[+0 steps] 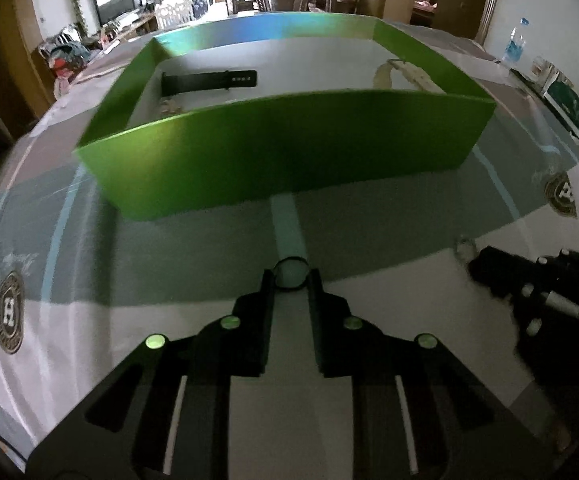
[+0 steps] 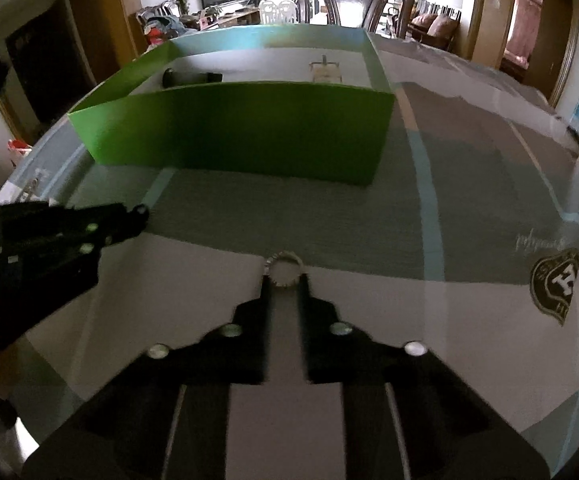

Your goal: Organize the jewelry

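Both claws are clenched on rings at the near edge of the table: left gripper pinches a thin dark ring, right gripper a silvery beaded ring. Light, stiff, slippery; pinch across the band. The green box sits farther back, mid-table.

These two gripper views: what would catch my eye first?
The big green box dominates the middle of the patterned tablecloth, with a black watch strap lying inside. In front of it, the left gripper pinches a thin dark ring, and the right gripper pinches a sparkly silver ring.
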The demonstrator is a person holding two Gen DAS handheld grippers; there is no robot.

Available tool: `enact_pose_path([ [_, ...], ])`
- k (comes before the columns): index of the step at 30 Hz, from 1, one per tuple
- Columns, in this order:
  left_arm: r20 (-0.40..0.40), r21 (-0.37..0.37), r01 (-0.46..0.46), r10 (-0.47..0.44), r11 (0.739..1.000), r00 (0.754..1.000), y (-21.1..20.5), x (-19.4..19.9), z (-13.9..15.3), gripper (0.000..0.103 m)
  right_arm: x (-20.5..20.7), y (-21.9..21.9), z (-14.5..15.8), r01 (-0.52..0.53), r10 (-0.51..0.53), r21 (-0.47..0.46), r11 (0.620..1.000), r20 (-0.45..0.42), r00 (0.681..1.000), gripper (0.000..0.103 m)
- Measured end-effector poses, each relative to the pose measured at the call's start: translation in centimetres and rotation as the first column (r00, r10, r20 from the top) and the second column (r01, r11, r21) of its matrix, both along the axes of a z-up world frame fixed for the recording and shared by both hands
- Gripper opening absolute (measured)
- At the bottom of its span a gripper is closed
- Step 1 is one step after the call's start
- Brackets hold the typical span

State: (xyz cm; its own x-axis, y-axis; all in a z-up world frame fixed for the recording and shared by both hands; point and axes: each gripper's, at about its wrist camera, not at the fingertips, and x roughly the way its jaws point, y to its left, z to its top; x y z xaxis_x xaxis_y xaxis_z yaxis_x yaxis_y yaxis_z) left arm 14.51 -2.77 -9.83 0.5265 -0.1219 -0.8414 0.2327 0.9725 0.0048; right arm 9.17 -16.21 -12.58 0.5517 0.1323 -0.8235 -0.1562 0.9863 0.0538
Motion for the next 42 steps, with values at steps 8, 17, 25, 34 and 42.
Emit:
enact_pose_path([
  [8,0.053,0.006,-0.043,0.043,0.999,0.998,1.6,-3.0,-0.1,0.017,-1.3,1.3,0.3,-0.02,0.02,-0.048,0.999,0.011,1.0,0.005],
  [17,0.083,0.029,-0.052,0.05,0.998,0.995,2.0,-4.3,-0.1,0.017,0.8,1.6,0.0,-0.001,0.003,-0.083,0.997,0.028,1.0,0.035],
  [25,0.089,0.032,-0.058,0.055,0.998,0.995,1.8,-4.3,-0.2,0.017,-0.2,2.6,0.1,-0.034,0.035,-0.07,0.997,0.011,0.999,0.021],
  [34,0.093,-0.01,-0.066,0.067,0.998,0.993,2.4,-3.7,1.7,0.015,-1.4,3.9,3.1,-0.059,0.065,-0.086,0.995,0.075,0.995,0.02],
  [42,0.247,-0.027,-0.116,0.119,0.993,0.962,2.9,3.9,9.5,0.014,6.1,4.3,9.8,0.016,-0.008,-0.038,0.999,0.217,0.976,0.021],
])
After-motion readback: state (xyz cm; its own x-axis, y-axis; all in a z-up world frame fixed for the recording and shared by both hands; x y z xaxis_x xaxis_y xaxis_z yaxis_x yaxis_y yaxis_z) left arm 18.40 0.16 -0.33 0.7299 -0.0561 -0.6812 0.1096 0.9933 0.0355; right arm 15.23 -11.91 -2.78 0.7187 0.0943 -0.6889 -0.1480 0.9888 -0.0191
